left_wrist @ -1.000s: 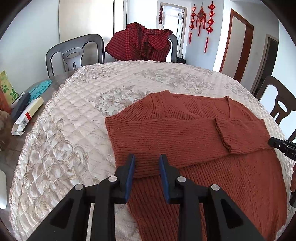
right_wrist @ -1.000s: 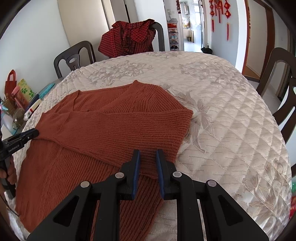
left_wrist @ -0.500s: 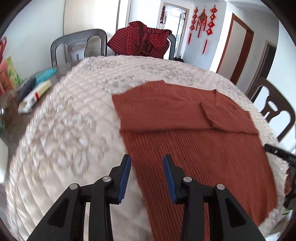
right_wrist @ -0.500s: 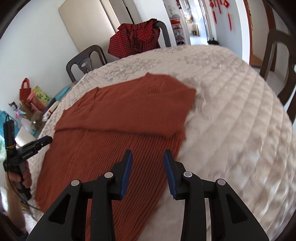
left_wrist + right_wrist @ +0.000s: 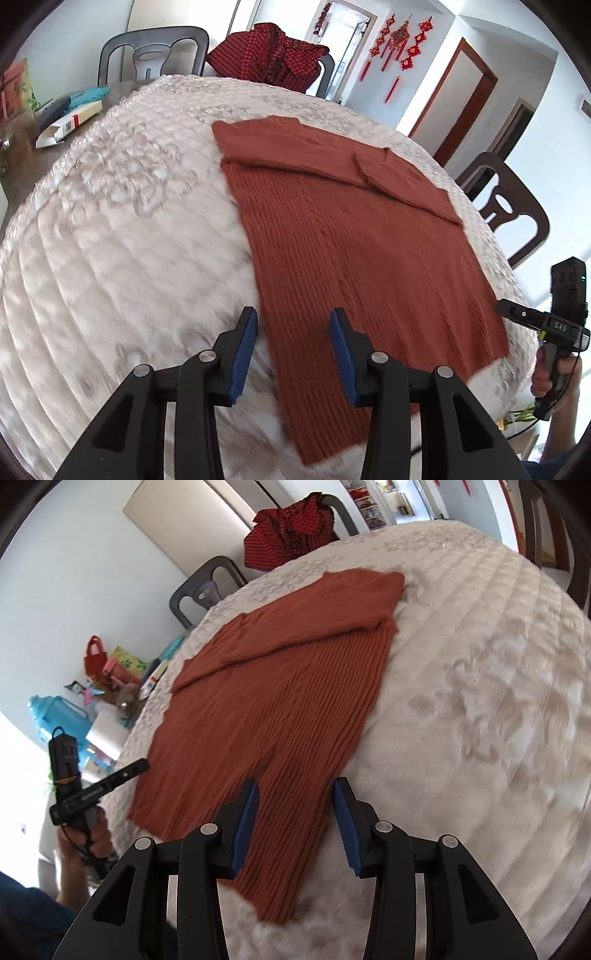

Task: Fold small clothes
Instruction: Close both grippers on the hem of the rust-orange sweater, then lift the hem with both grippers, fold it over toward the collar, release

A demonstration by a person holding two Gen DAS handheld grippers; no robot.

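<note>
A rust-red knit sweater (image 5: 354, 236) lies flat on the quilted white table cover (image 5: 122, 229), both sleeves folded across the chest. It also shows in the right wrist view (image 5: 273, 701). My left gripper (image 5: 293, 332) is open and empty, raised above the sweater's near left hem corner. My right gripper (image 5: 295, 805) is open and empty, raised above the near right hem corner. The right gripper shows at the right edge of the left wrist view (image 5: 535, 317); the left gripper shows at the left of the right wrist view (image 5: 99, 786).
A red checked garment (image 5: 273, 55) hangs over a far chair. A grey chair (image 5: 151, 55) stands at the far left, a brown chair (image 5: 509, 210) at the right. A white box (image 5: 70, 122) and bags (image 5: 110, 664) sit on the bare table part at the left.
Both grippers pulled back from the folded sleeves toward the sweater's near hem and opened wider. The sweater has not moved.
</note>
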